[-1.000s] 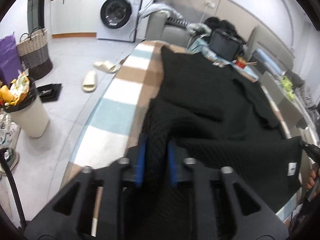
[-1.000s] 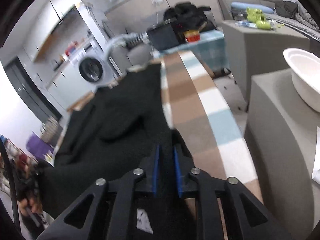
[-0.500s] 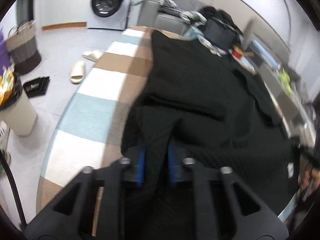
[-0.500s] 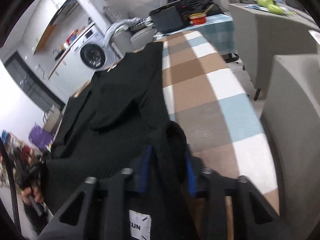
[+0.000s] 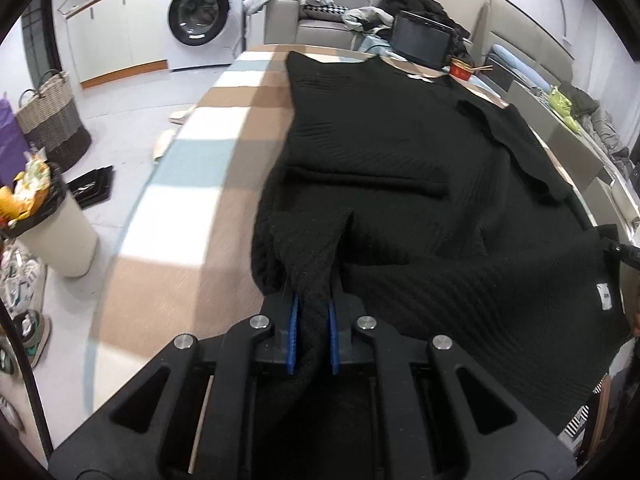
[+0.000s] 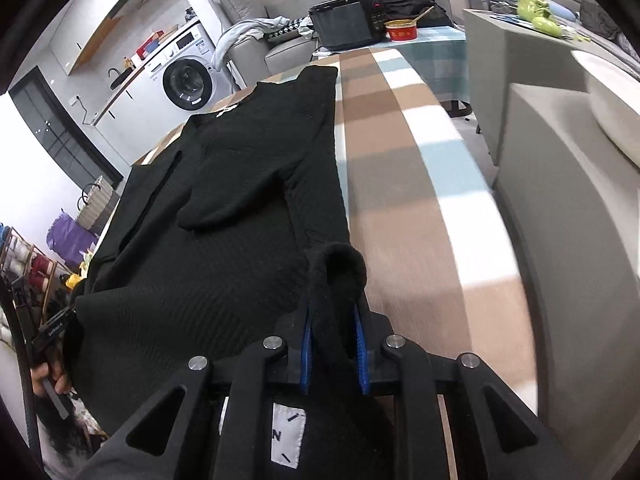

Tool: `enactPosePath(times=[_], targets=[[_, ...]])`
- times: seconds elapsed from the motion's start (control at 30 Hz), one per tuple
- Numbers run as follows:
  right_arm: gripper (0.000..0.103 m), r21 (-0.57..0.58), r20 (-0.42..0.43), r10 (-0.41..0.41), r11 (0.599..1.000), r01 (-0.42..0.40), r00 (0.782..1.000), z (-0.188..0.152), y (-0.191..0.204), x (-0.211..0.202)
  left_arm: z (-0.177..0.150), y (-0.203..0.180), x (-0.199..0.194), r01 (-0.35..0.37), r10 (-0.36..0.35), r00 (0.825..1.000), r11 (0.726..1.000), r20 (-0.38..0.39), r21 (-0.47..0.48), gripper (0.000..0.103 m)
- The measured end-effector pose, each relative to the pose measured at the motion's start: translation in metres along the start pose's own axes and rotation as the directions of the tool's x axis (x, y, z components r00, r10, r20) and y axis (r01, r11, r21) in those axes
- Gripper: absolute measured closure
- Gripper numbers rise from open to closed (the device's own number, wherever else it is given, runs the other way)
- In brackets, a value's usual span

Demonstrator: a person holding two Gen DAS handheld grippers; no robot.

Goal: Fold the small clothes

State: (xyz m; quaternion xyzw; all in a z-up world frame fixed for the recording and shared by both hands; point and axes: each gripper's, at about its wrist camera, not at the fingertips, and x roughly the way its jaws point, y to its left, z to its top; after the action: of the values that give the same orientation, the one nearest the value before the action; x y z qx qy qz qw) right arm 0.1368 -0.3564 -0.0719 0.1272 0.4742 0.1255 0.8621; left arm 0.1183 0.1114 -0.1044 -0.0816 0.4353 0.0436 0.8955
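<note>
A black knit sweater (image 5: 380, 152) lies spread along the checked blanket (image 5: 208, 152) on the table, sleeves folded in across its body. My left gripper (image 5: 313, 308) is shut on a bunched corner of the near hem at the sweater's left side. In the right wrist view the sweater (image 6: 224, 248) runs away from me. My right gripper (image 6: 332, 320) grips the hem's other corner; its jaws are closing, and a roll of fabric bulges above the blue pads (image 6: 306, 344). A white label (image 6: 288, 432) shows just below them.
The blanket (image 6: 420, 200) continues to the right of the sweater. Beyond its far end sit a black tray (image 5: 420, 40) and a red bowl (image 6: 400, 30). A grey cabinet (image 6: 560, 160) stands close on the right. On the floor to the left are a bin (image 5: 52, 220) and a woven basket (image 5: 52, 120).
Both grippers have sunk toward the table with the hem corners in them. The left jaws have drawn tighter on the fabric.
</note>
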Motion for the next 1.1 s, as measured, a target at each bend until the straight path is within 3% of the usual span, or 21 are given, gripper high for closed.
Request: enactPosePath(times=[0.07, 0.2, 0.23, 0.27, 0.33, 0.5, 0.6, 0.8, 0.93, 1.0, 1.07, 1.1], targets=[[0.084, -0.002, 0.013, -0.014, 1.0, 0.014, 1.0, -0.008, -0.001, -0.009, -0.005, 0.003, -0.009, -0.01, 0.01, 1.0, 1.0, 0.015, -0.001, 0.093], [0.077, -0.017, 0.084, -0.115, 0.993, 0.116, 0.99, -0.008, 0.005, -0.03, -0.005, 0.005, -0.024, -0.057, 0.057, 0.998, 0.998, 0.034, -0.001, 0.066], [0.068, -0.026, 0.105, -0.113, 0.993, 0.117, 0.988, -0.005, 0.008, -0.034, -0.003, 0.006, -0.027, -0.058, 0.058, 0.997, 0.998, 0.043, -0.008, 0.058], [0.059, -0.034, 0.123, -0.104, 0.993, 0.109, 0.987, -0.001, 0.01, -0.038, 0.001, 0.009, -0.03, -0.053, 0.054, 0.997, 0.998, 0.061, -0.025, 0.054], [0.059, -0.046, 0.138, -0.089, 0.994, 0.096, 0.986, 0.006, 0.014, -0.039, 0.007, 0.014, -0.035, -0.034, 0.039, 0.995, 0.998, 0.09, -0.057, 0.049], [0.059, -0.065, 0.112, -0.1, 0.992, 0.108, 0.989, 0.022, 0.024, -0.016, 0.032, 0.019, -0.017, -0.017, 0.024, 0.997, 0.994, 0.072, -0.105, 0.049], [0.059, -0.072, 0.088, -0.103, 0.991, 0.109, 0.991, 0.034, 0.025, 0.003, 0.043, 0.018, 0.007, -0.007, 0.009, 1.0, 0.993, 0.02, -0.116, 0.049], [0.059, -0.046, 0.031, -0.091, 0.995, 0.092, 0.995, 0.056, 0.02, 0.037, 0.052, 0.008, 0.042, -0.016, 0.013, 0.999, 0.996, -0.036, -0.084, 0.049], [0.059, -0.098, 0.021, -0.097, 0.99, 0.098, 0.995, 0.061, 0.028, 0.049, 0.052, 0.003, 0.05, -0.029, 0.028, 0.999, 0.999, -0.047, -0.041, 0.071], [0.061, -0.13, 0.021, -0.102, 0.986, 0.104, 0.995, 0.059, 0.033, 0.053, 0.05, -0.003, 0.05, -0.042, 0.042, 0.998, 0.999, -0.043, -0.001, 0.076], [0.076, -0.159, 0.014, -0.109, 0.981, 0.11, 0.994, 0.056, 0.038, 0.057, 0.047, -0.007, 0.049, -0.044, 0.045, 0.998, 0.999, -0.037, 0.022, 0.08], [0.078, -0.168, 0.018, -0.121, 0.978, 0.123, 0.992, 0.055, 0.04, 0.058, 0.046, -0.008, 0.048, -0.046, 0.047, 0.998, 0.998, -0.035, 0.029, 0.08]])
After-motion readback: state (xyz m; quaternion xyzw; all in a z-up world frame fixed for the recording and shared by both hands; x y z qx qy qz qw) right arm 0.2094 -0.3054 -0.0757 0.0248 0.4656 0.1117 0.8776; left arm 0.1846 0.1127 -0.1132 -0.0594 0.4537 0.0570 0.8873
